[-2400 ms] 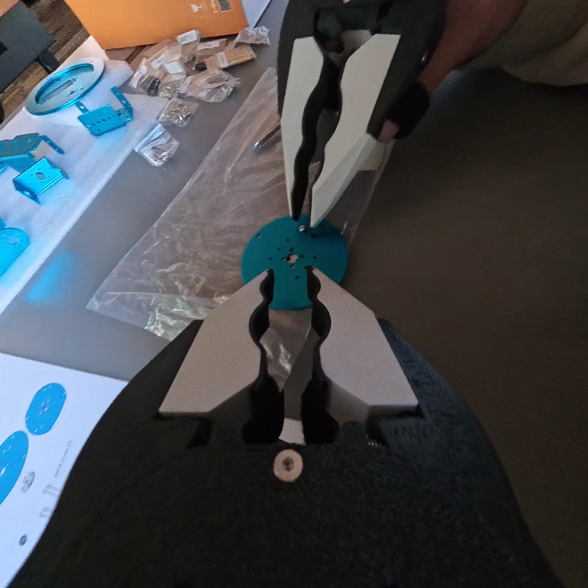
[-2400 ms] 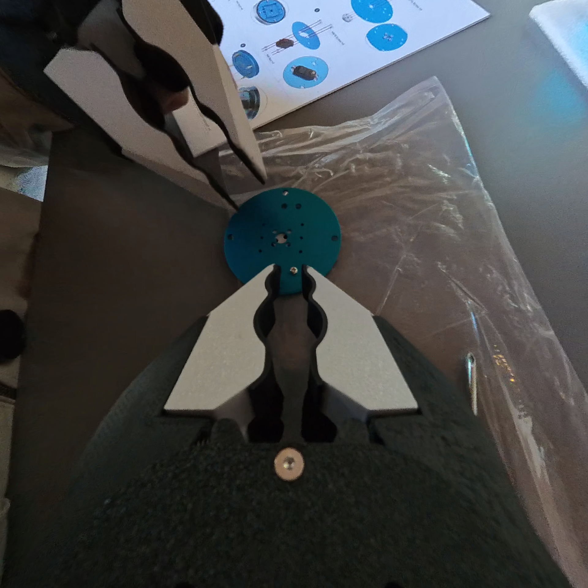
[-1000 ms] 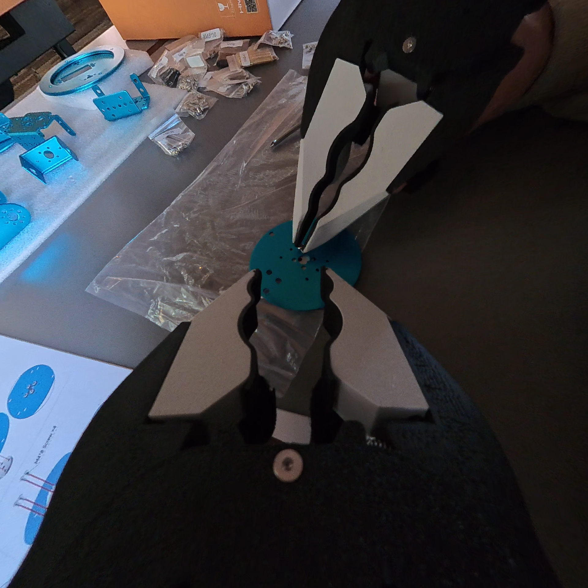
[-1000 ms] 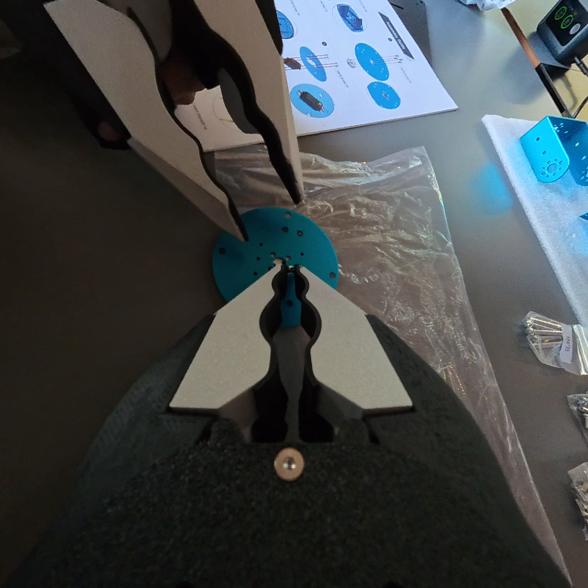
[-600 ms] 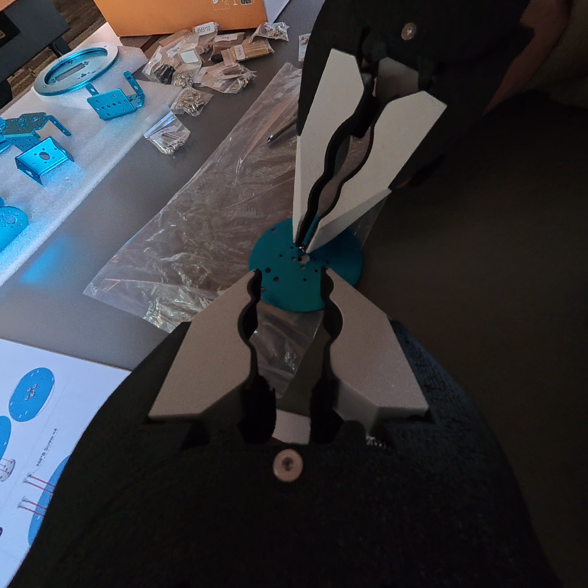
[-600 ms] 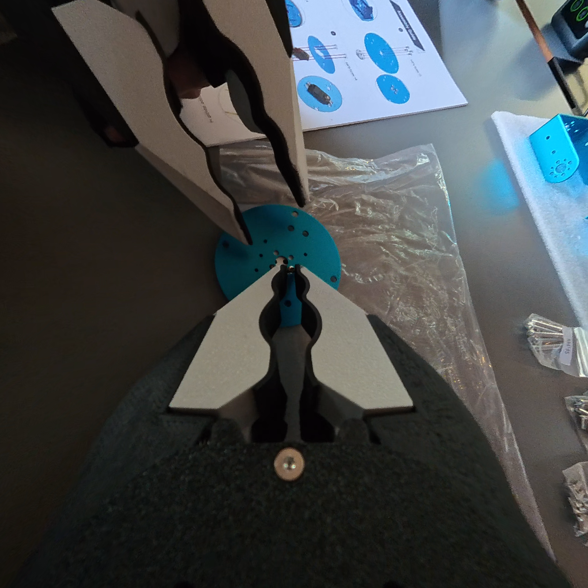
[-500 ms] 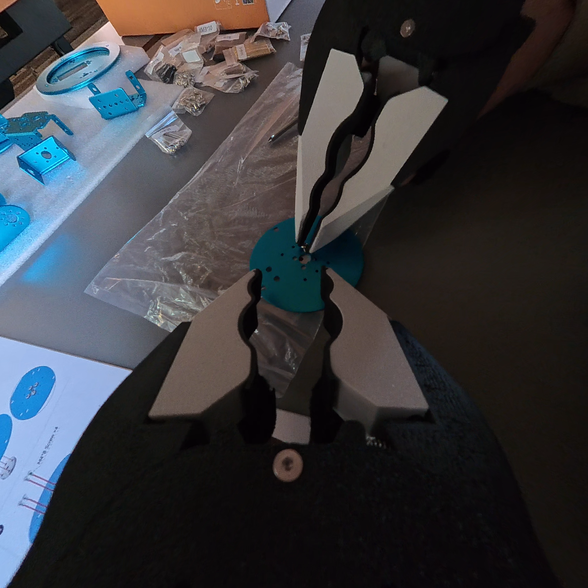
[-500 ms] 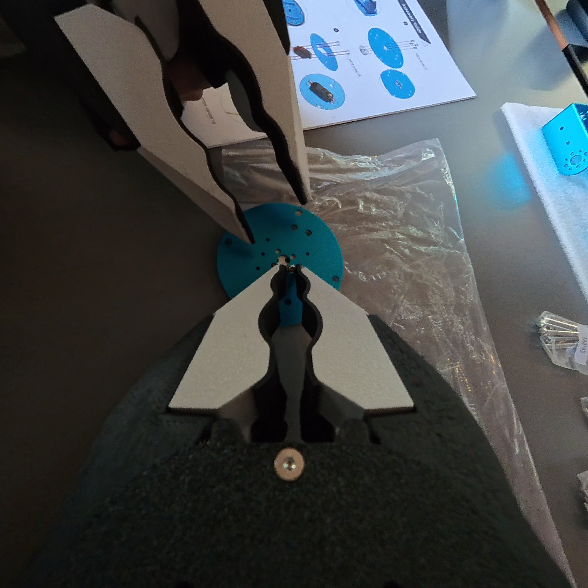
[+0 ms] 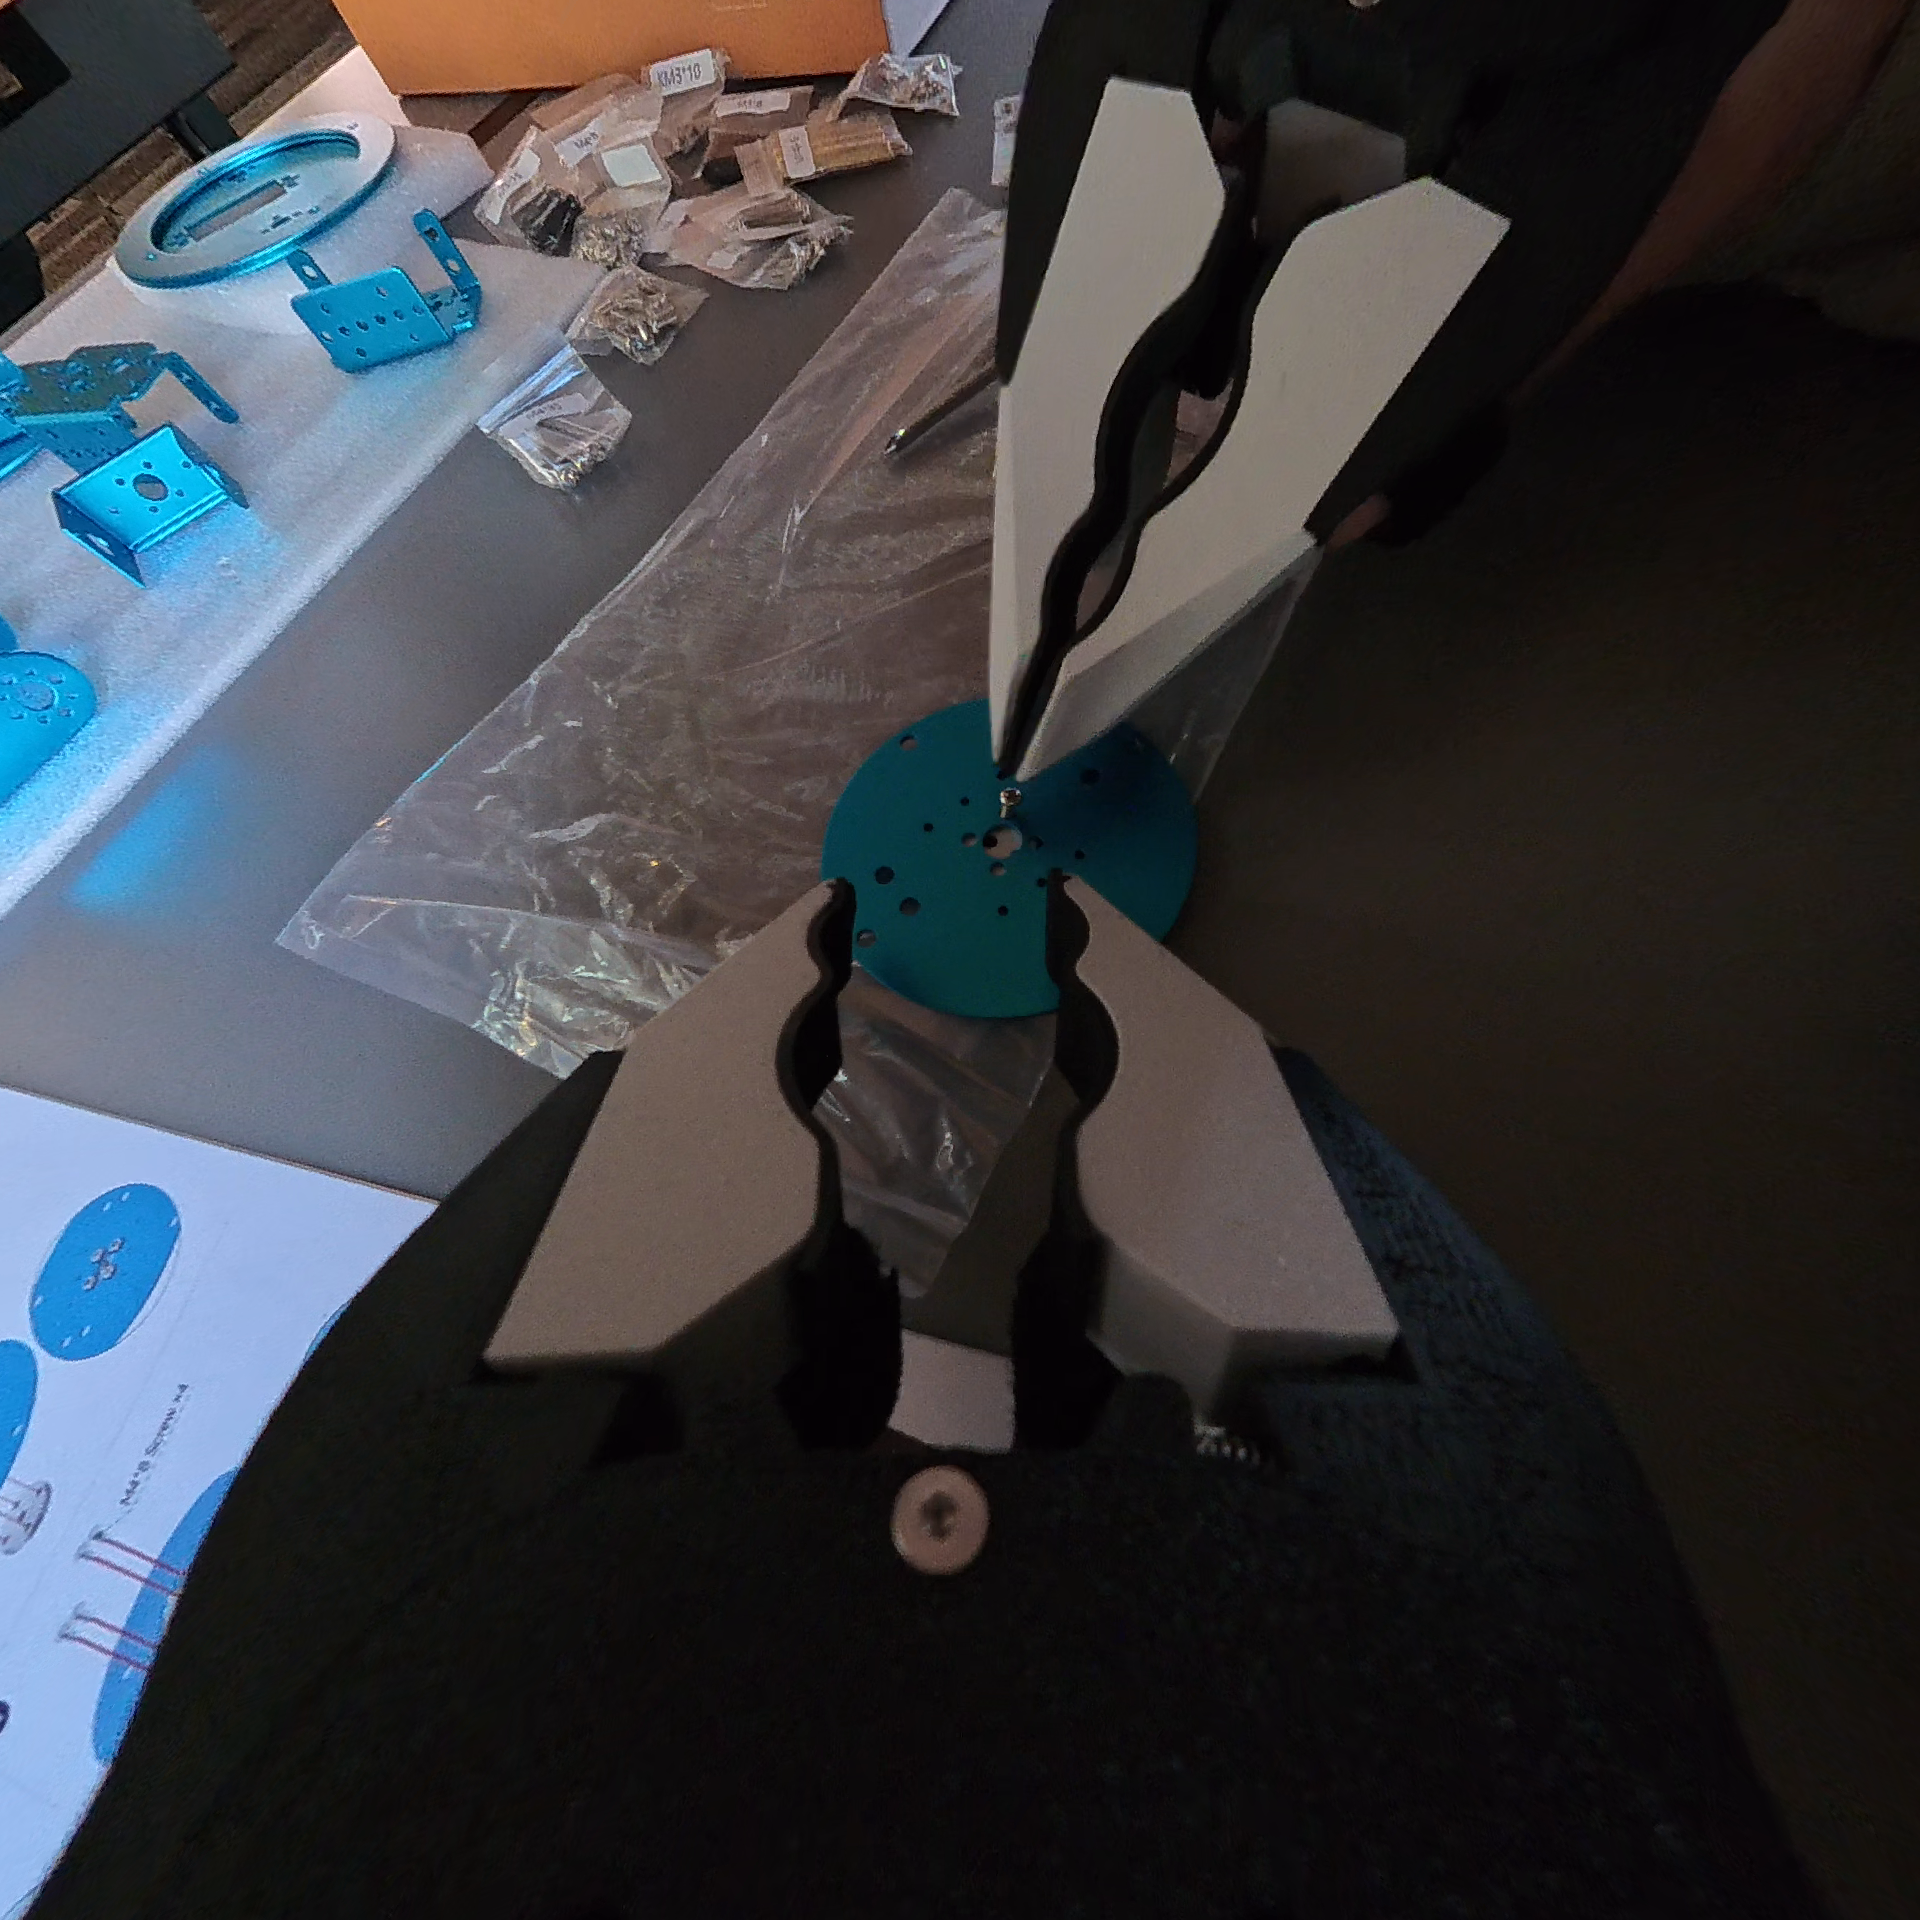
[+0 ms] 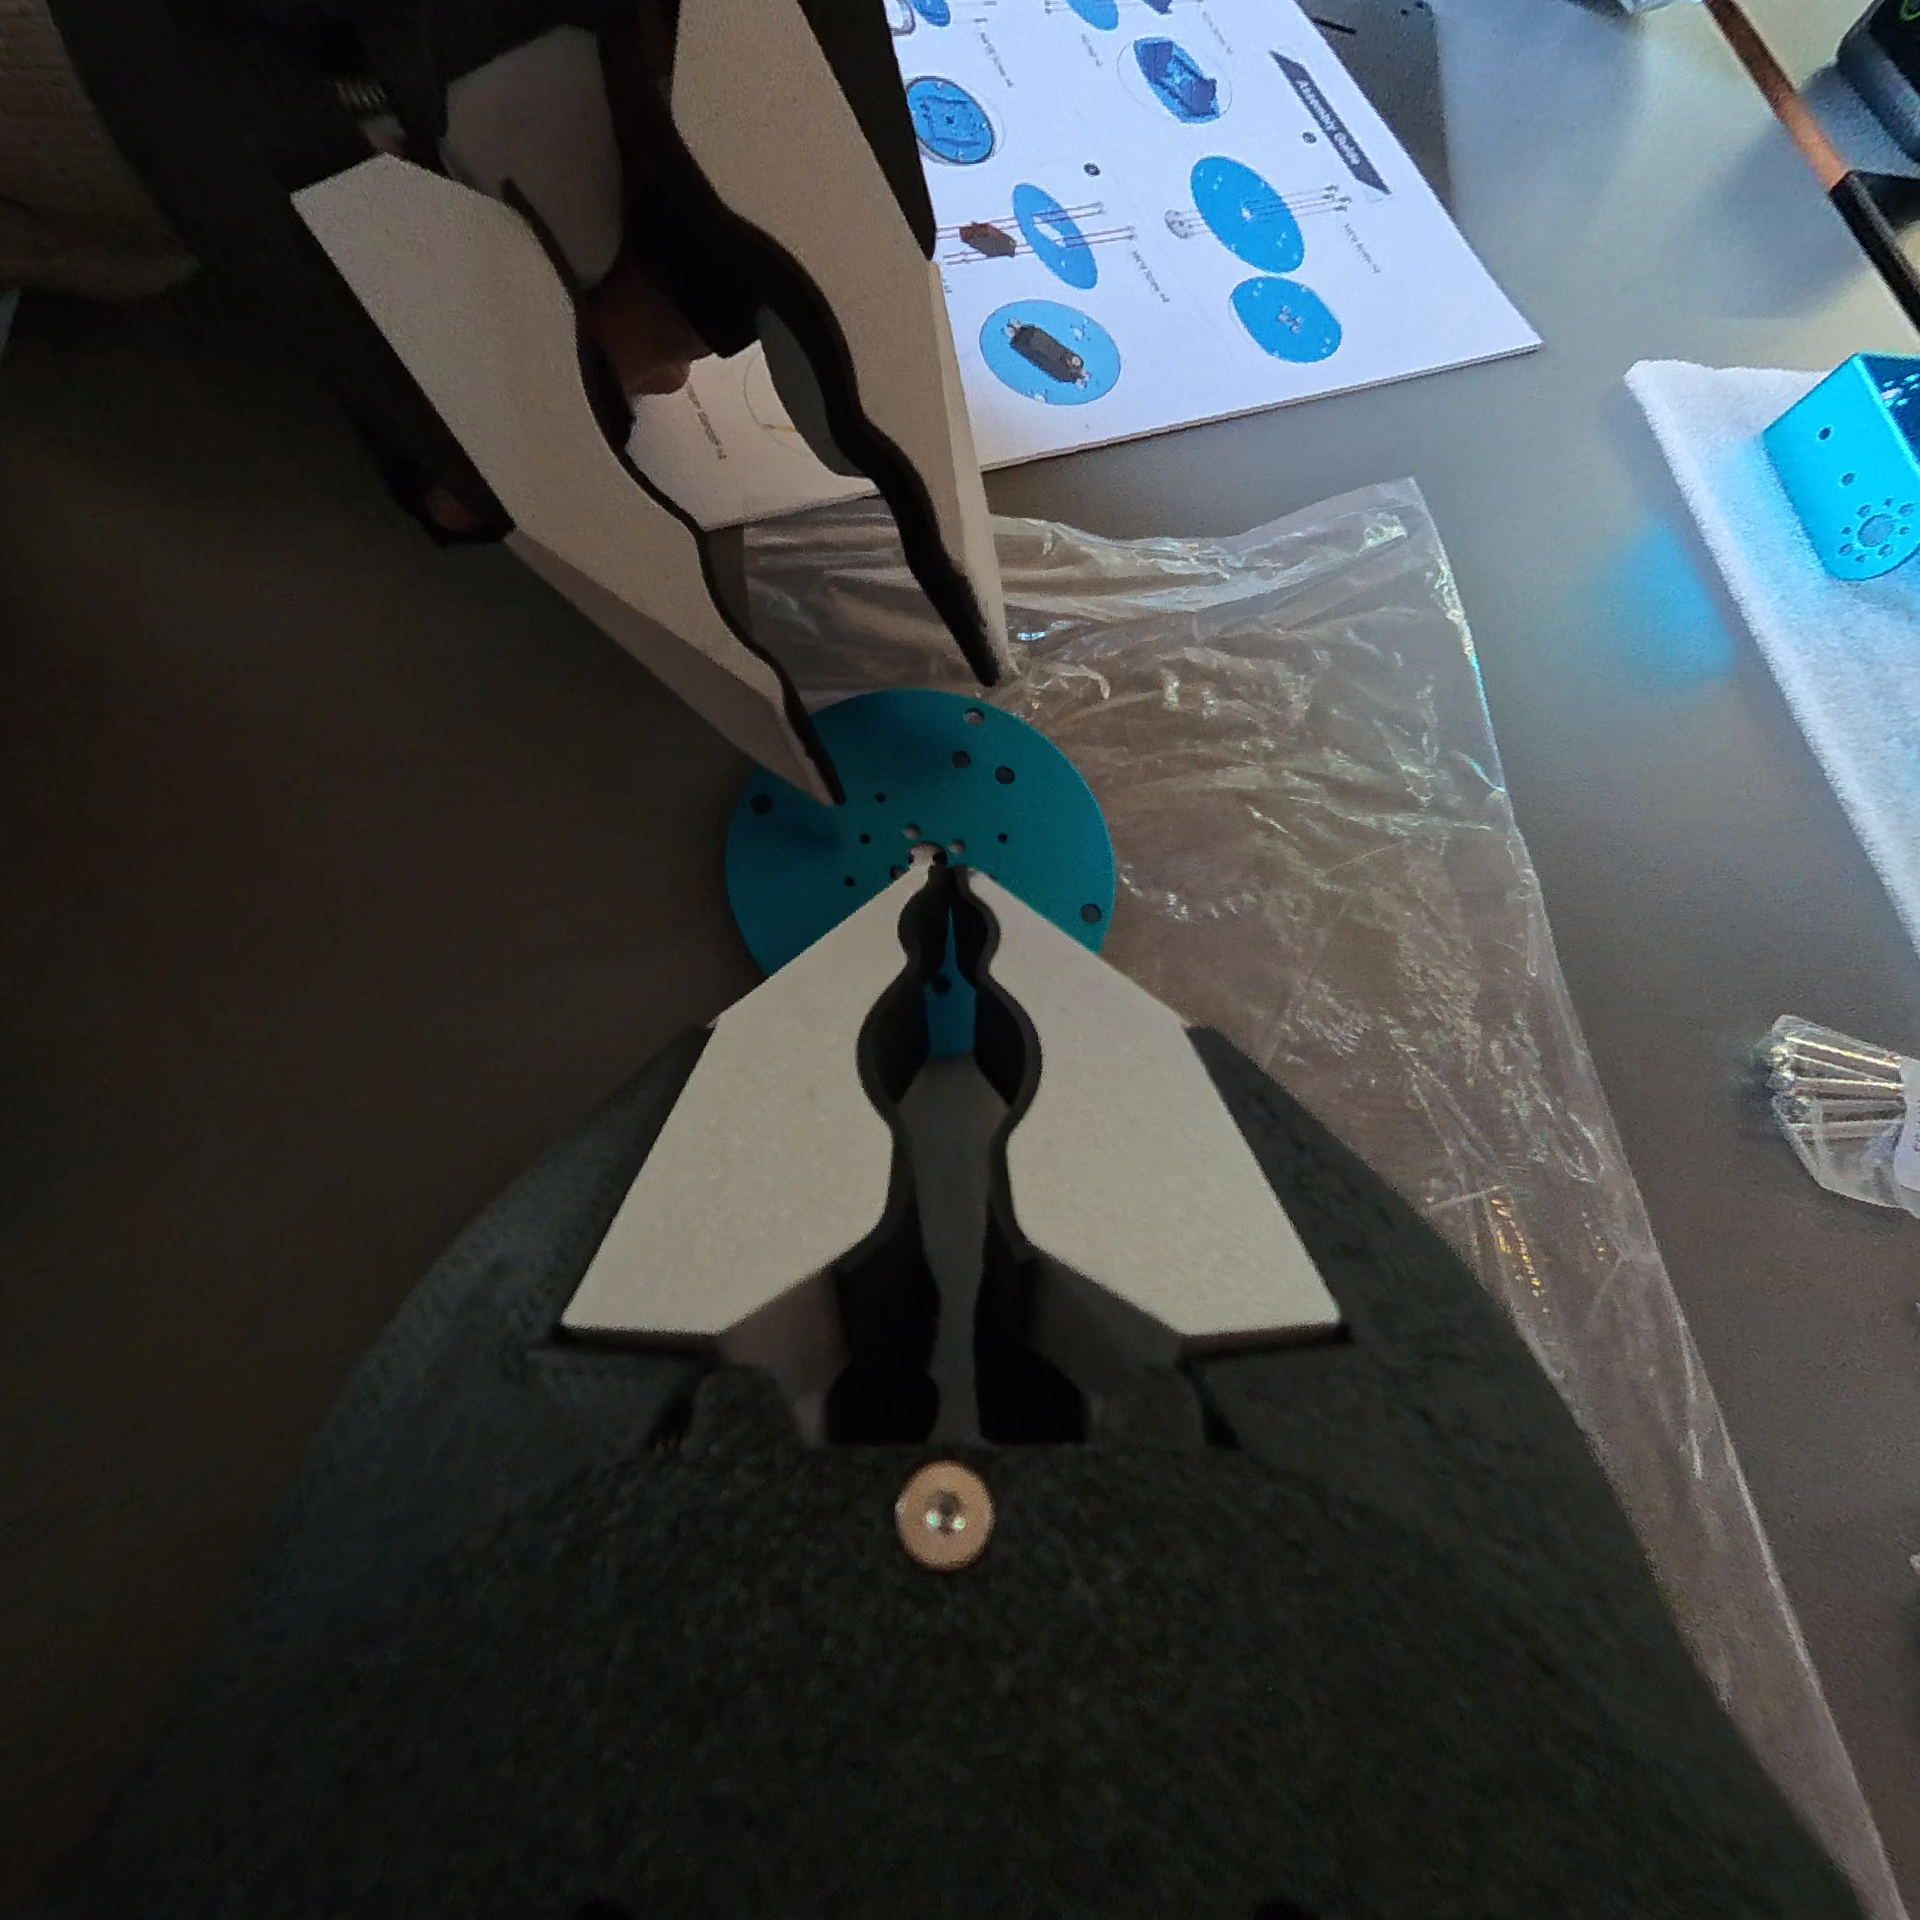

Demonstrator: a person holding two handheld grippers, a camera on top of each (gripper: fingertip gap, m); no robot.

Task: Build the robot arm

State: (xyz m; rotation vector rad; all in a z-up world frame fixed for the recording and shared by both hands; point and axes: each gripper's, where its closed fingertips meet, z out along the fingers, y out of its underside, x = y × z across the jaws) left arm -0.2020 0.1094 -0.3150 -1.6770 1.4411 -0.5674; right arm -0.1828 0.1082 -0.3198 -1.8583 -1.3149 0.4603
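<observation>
A round blue metal disc with several holes lies on the dark table, partly on a clear plastic bag. A small silver screw stands in a hole next to the disc's centre. My left gripper is open and empty, its tips spread over the disc's near edge. My right gripper comes down from the far side. Its fingers are all but shut and its tips hang just above the screw. In the right wrist view the disc lies between my right gripper and the open left gripper.
A white instruction sheet lies beyond the bag. White foam carries blue brackets and a blue ring. Small bags of screws and an orange box sit behind. A thin metal tool lies on the bag. Less than 4 cm separates the two grippers' tips.
My right gripper has lifted slightly off the disc, and the screw now shows standing in its hole below the tips. My left gripper stays open at the disc.
</observation>
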